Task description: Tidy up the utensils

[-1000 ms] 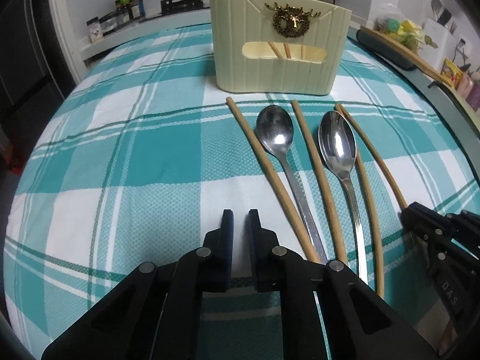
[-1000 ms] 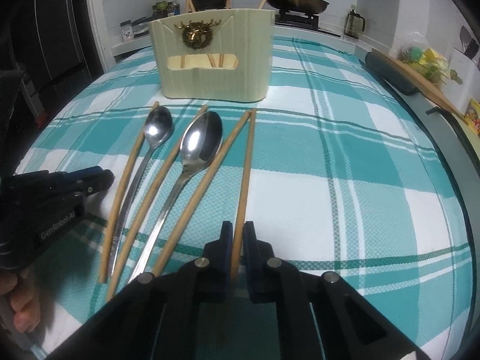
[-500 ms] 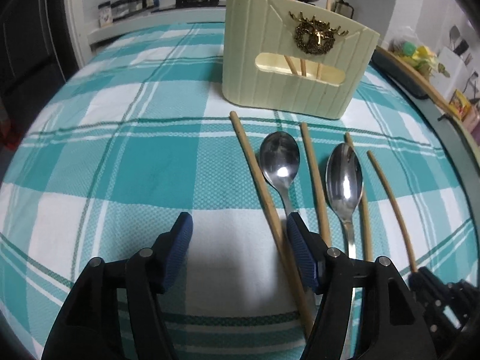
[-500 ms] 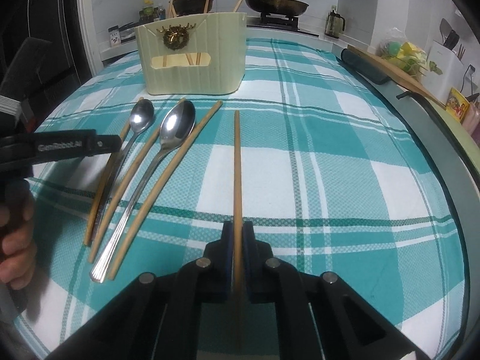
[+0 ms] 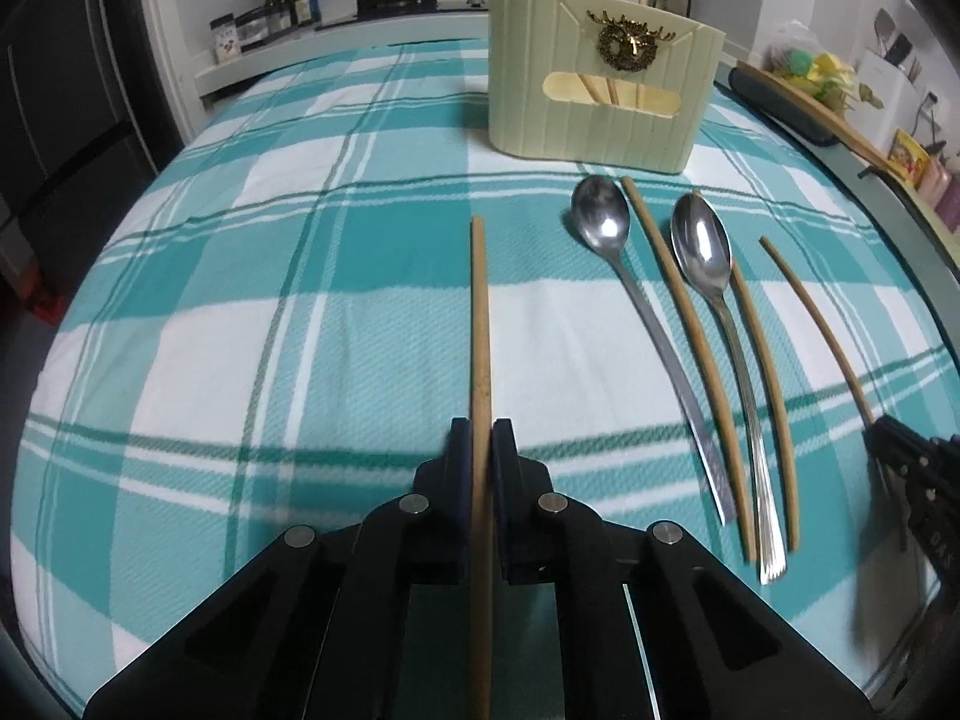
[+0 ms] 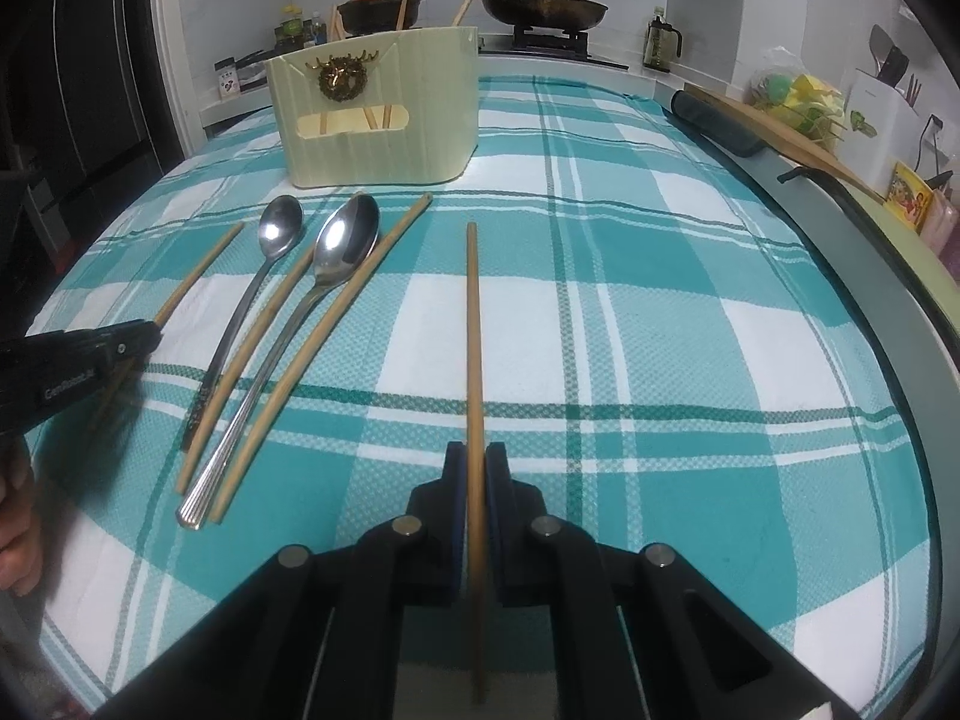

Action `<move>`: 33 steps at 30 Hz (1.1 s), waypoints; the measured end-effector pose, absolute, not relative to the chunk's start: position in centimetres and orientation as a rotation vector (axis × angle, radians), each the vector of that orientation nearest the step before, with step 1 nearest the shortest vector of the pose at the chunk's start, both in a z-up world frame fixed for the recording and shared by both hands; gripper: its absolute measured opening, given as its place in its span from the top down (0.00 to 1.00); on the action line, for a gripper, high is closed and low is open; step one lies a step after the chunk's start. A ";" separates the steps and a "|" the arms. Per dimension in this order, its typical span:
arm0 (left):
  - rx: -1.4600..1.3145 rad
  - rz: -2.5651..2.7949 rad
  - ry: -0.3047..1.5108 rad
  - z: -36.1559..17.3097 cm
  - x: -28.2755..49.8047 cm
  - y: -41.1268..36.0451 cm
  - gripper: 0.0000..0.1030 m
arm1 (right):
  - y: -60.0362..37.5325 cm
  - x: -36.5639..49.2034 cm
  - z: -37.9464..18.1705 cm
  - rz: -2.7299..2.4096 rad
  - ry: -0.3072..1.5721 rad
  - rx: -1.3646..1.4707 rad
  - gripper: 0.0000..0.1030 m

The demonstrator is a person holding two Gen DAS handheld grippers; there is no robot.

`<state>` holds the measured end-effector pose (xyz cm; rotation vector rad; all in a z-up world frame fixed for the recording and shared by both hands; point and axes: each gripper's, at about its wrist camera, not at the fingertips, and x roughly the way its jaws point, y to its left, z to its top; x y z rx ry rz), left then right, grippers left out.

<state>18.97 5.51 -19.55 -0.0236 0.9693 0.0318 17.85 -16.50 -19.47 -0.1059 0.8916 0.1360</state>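
My left gripper (image 5: 482, 441) is shut on a wooden chopstick (image 5: 480, 312) that points forward above the checked cloth. My right gripper (image 6: 474, 465) is shut on another wooden chopstick (image 6: 474, 324), also lifted. A cream utensil holder (image 5: 600, 90) with a gold deer badge stands at the back and holds several chopsticks; it also shows in the right wrist view (image 6: 378, 114). Two steel spoons (image 5: 636, 294) (image 5: 720, 324) and chopsticks (image 5: 690, 324) lie in a row in front of it. The right gripper shows at the left view's right edge (image 5: 918, 498), the left gripper at the right view's left edge (image 6: 72, 360).
The teal and white checked cloth (image 6: 660, 330) covers the table. A dark rolled item and a wooden board (image 6: 774, 132) lie along the right edge. Pots on a stove (image 6: 540, 6) and bottles stand on the counter behind.
My left gripper opened, then shut on the leftmost chopstick and lifted it out of the row. My right gripper lifted its chopstick off the cloth and away to the right.
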 end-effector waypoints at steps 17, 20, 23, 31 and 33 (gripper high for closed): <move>-0.033 -0.177 1.050 -17.0 20.6 8.6 0.37 | -18.8 18.4 -16.0 0.305 1.021 0.012 0.69; 0.005 -0.175 1.086 -17.7 22.6 8.3 0.39 | -18.4 21.1 -15.7 0.340 1.072 -0.025 0.69; 0.040 -0.168 1.126 -18.5 24.3 8.0 0.39 | -17.6 23.8 -16.5 0.345 1.126 -0.091 0.69; 0.126 -0.185 1.180 -19.2 27.8 6.6 0.65 | -15.4 29.0 -18.4 0.327 1.199 -0.200 0.76; 0.144 -0.196 1.183 -19.1 28.7 5.8 0.86 | -14.9 30.6 -18.5 0.324 1.201 -0.199 0.81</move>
